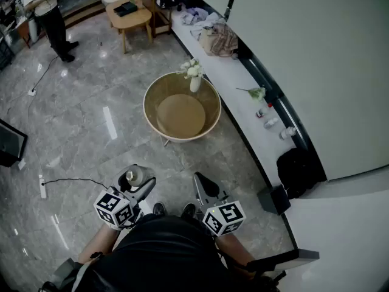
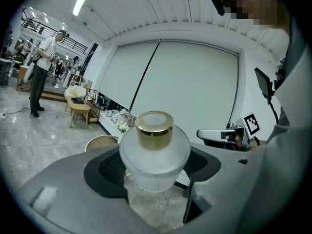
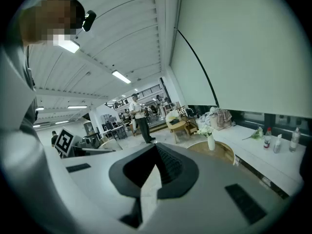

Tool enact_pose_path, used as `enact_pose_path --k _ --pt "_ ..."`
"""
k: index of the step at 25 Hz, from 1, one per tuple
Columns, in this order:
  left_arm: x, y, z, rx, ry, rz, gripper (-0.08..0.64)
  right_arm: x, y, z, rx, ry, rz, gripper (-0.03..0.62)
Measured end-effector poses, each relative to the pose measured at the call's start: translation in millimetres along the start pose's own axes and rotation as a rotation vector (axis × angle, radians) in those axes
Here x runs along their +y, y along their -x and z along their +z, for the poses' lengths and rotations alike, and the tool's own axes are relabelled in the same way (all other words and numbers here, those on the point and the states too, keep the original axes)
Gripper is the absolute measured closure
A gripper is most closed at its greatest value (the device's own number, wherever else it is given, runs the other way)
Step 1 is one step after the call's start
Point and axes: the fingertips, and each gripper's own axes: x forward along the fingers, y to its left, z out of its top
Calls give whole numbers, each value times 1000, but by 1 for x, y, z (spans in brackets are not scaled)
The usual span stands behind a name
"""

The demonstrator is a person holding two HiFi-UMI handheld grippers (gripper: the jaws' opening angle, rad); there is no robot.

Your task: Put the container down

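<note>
Container [image 2: 154, 150], frosted with a gold cap, is clamped between the jaws of the left hand-held gripper [image 1: 135, 181] above the floor, well short of the round counter [image 1: 152, 91]; right hand-held gripper [image 3: 156, 150] clenched and empty; set-down not yet done.

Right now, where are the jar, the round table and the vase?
jar [image 2: 155, 156]: left gripper view, frosted body.
round table [image 1: 146, 105]: head view, left rim.
vase [image 1: 195, 84]: head view, white body.
</note>
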Motion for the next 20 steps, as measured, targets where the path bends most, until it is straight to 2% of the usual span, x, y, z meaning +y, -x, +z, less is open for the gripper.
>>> enact_pose_path --k 9,14,18,20 --pt "-52 -7 -15 14 -24 -11 222 -24 46 1 -47 34 -27 587" --pt "-63 0 -14 2 -31 6 222 -26 60 5 -73 27 -20 586" --pt "-68 -4 -15 -3 -27 22 222 -34 70 9 -98 -19 -6 586" --pt "-74 -8 -17 -6 -30 30 222 -39 76 9 -97 -1 -4 586"
